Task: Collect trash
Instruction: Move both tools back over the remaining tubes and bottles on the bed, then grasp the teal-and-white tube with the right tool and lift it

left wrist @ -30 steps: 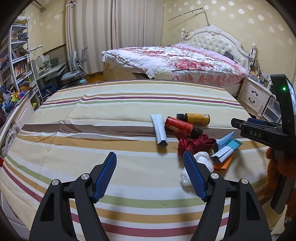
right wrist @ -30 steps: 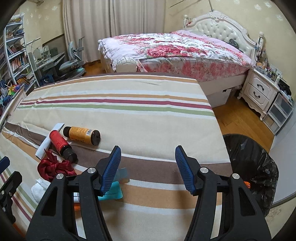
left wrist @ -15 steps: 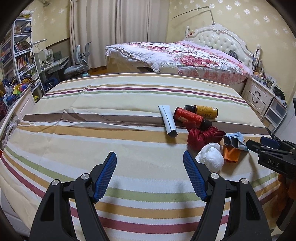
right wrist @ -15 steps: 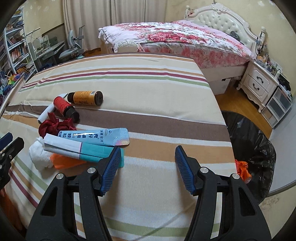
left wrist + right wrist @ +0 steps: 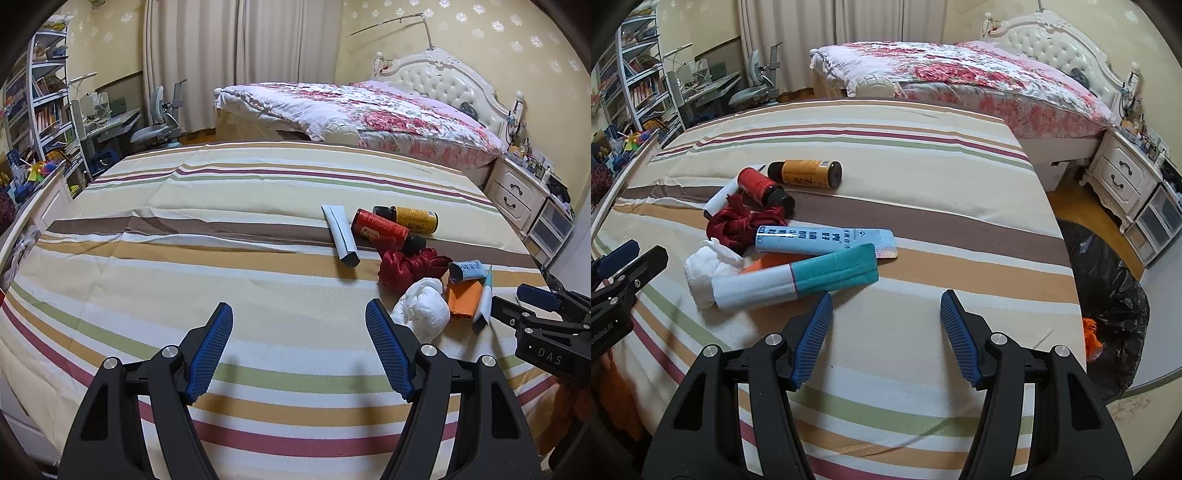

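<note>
Trash lies in a heap on the striped bedspread (image 5: 923, 229): a white-and-teal box (image 5: 798, 278), a pale blue tube box (image 5: 827, 240), a crumpled white tissue (image 5: 705, 269), a red cloth (image 5: 738, 225), a red bottle (image 5: 762, 184) and an orange bottle (image 5: 805, 173). My right gripper (image 5: 886, 299) hovers open just right of the teal box, empty. My left gripper (image 5: 299, 314) is open and empty too, with the tissue (image 5: 424, 310) beside its right finger. The heap sits between the two grippers.
A black trash bag (image 5: 1108, 288) stands open on the floor past the bed's right edge, with something orange (image 5: 1091, 334) in it. A flat grey box (image 5: 341, 236) lies left of the bottles. A second bed (image 5: 351, 110), nightstand (image 5: 517, 192) and shelves (image 5: 44, 110) ring the room.
In the right wrist view the trash heap has slid from the lower left corner up toward the middle. In the left wrist view the right gripper has sunk lower at the right edge.
</note>
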